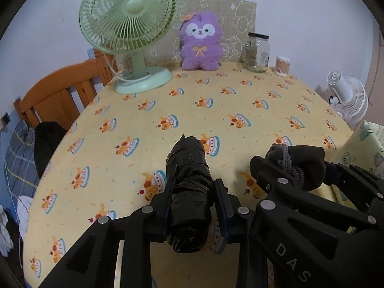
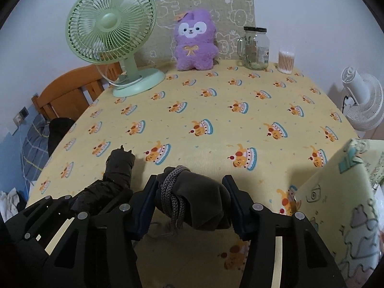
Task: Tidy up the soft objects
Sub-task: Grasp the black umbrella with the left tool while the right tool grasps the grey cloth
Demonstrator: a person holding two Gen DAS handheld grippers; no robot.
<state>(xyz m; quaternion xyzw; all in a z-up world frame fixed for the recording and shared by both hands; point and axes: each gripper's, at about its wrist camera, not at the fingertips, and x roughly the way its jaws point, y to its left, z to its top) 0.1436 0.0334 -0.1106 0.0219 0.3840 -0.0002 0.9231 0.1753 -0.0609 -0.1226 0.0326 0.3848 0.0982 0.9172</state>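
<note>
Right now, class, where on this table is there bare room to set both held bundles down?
The wide middle of the table is bare, between the green fan, plush and jar behind and the claws in front. The back edge is crowded.

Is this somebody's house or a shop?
Most likely a home, maybe a bedroom. A purple plush toy and a green desk fan sit on a table under a cake-print cloth, and a wooden bed frame with blue checked bedding stands beside it.
</note>
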